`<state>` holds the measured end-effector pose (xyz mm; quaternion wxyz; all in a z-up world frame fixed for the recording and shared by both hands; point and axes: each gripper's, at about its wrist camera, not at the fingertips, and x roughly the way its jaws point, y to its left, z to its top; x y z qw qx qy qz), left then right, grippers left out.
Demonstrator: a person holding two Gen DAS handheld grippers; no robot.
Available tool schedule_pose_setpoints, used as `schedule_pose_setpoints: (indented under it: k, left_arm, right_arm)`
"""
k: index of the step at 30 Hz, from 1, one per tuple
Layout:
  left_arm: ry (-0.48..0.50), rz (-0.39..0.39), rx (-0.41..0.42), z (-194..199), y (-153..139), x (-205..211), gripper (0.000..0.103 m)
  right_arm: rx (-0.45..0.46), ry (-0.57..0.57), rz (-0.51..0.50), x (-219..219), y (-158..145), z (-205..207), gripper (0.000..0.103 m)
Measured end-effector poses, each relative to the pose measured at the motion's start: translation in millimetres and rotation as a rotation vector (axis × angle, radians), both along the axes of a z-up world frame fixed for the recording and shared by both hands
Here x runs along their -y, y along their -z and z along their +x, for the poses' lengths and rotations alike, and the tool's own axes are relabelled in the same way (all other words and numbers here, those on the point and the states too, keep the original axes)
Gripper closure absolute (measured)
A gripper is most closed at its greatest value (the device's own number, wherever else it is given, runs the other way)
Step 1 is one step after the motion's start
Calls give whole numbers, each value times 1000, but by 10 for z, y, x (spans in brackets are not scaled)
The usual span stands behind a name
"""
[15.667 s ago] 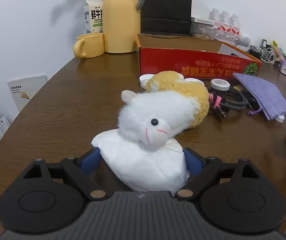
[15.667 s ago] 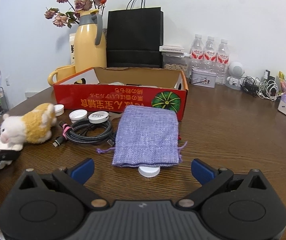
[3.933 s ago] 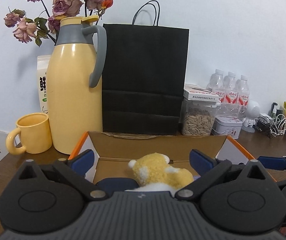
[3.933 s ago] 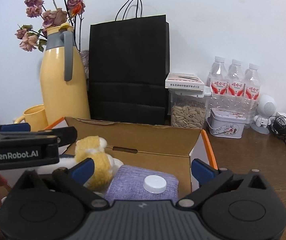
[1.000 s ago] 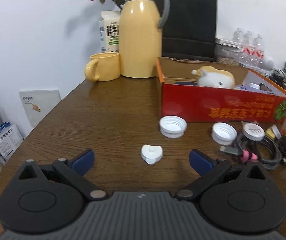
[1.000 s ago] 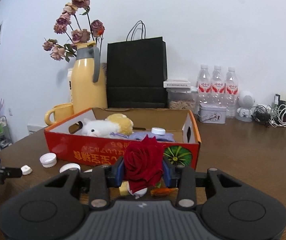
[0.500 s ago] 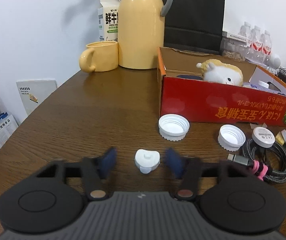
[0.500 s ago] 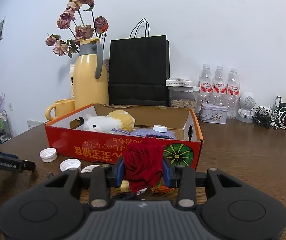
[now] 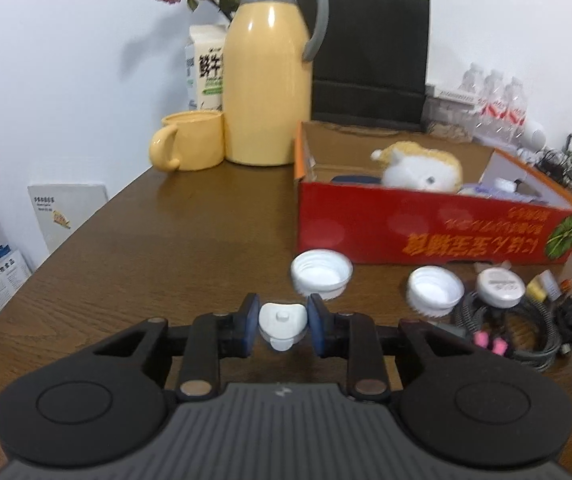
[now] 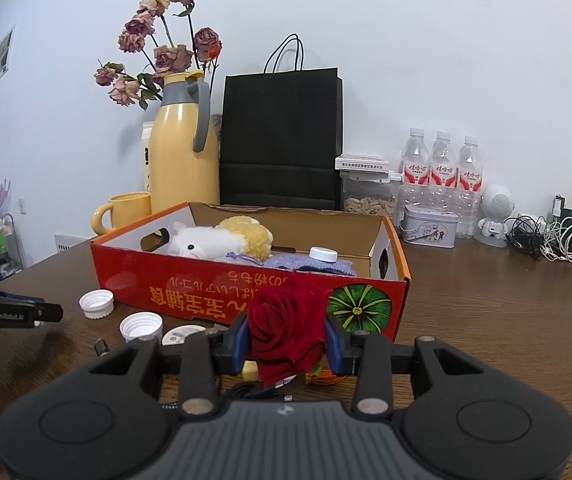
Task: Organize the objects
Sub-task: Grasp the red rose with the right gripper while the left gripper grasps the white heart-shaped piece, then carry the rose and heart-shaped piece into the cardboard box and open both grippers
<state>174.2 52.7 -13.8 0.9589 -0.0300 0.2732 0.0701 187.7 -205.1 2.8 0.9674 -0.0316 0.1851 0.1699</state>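
A small white heart-shaped cap (image 9: 282, 322) lies on the brown table between the blue pads of my left gripper (image 9: 282, 325). Its jaws are closing and both pads touch the cap's sides. My right gripper (image 10: 286, 338) is shut on a red rose (image 10: 286, 318), held just in front of the red cardboard box (image 10: 206, 284). The box (image 9: 426, 232) holds a white and yellow plush toy (image 10: 214, 242) and a purple pouch (image 10: 310, 267) with a white lid (image 10: 323, 254) on it. In the right wrist view my left gripper (image 10: 14, 314) shows at the left edge.
Three white lids (image 9: 321, 274) (image 9: 435, 290) (image 9: 500, 286) and coiled cables (image 9: 526, 332) lie in front of the box. Behind stand a yellow thermos (image 9: 268, 80), a yellow mug (image 9: 190, 140), a black paper bag (image 9: 370, 60) and water bottles (image 10: 442, 176). The table edge (image 9: 66, 240) curves at the left.
My left gripper's jaws have come in from wide apart onto the white cap. The right gripper has kept the rose in about the same spot.
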Motion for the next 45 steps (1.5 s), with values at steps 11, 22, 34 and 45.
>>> schedule_pose_setpoints:
  k: [11, 22, 34, 45]
  left_arm:
    - [93, -2, 159, 109, -579, 314, 76]
    - [118, -17, 235, 590, -905, 566, 76]
    - [70, -60, 204, 1330, -754, 511, 76]
    - [75, -51, 162, 1604, -566, 468, 76]
  right_arm:
    - [65, -34, 6, -74, -296, 72, 67]
    - [87, -49, -1, -317, -590, 590, 67]
    - [16, -9, 16, -516, -461, 1414, 67]
    - [-50, -6, 15, -516, -203, 1692, 67]
